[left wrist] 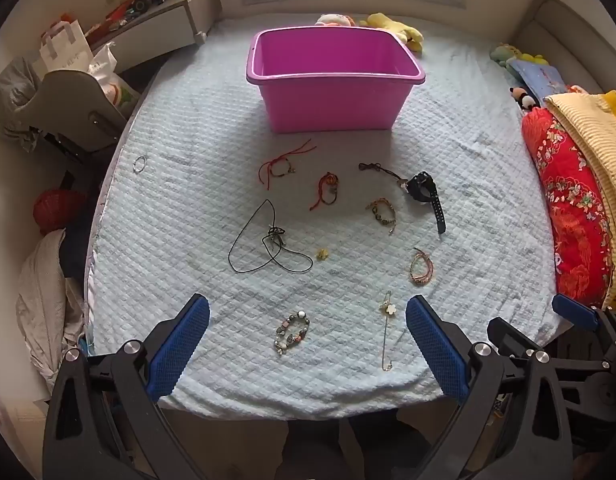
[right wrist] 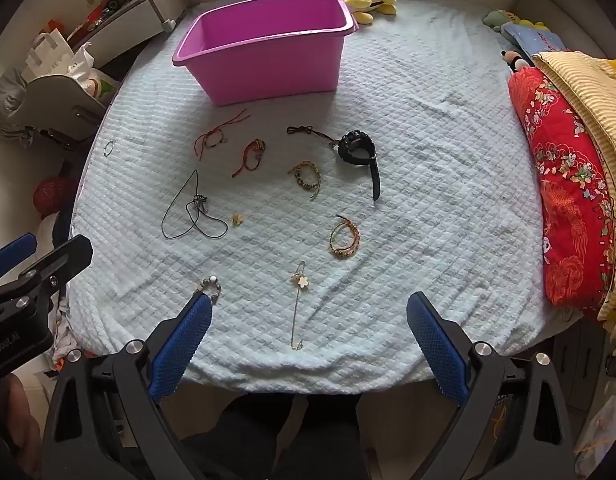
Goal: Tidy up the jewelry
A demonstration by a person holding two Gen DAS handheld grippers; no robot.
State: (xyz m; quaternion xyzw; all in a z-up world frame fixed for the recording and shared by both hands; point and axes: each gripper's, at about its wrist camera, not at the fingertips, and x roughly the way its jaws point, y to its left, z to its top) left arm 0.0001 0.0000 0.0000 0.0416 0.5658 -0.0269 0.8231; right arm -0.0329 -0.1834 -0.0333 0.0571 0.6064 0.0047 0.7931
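left gripper [left wrist: 308,320] spread, empty, over bed's near edge | right gripper [right wrist: 310,318] spread, empty | jewelry scattered mid-bed [left wrist: 488,208]: beaded bracelet [left wrist: 291,331] and flower pin [right wrist: 298,304] closest to edge, watch [right wrist: 360,152] farther | pink tub [left wrist: 332,80] empty at back, open bedding right of watch | no legible labels

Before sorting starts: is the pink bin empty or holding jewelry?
Empty as far as visible: the pink bin shows bare walls; its floor is partly hidden.

soft daylight from far end, faint shadows, sharp centre, strong fisheye bending, dark vignetted corners.
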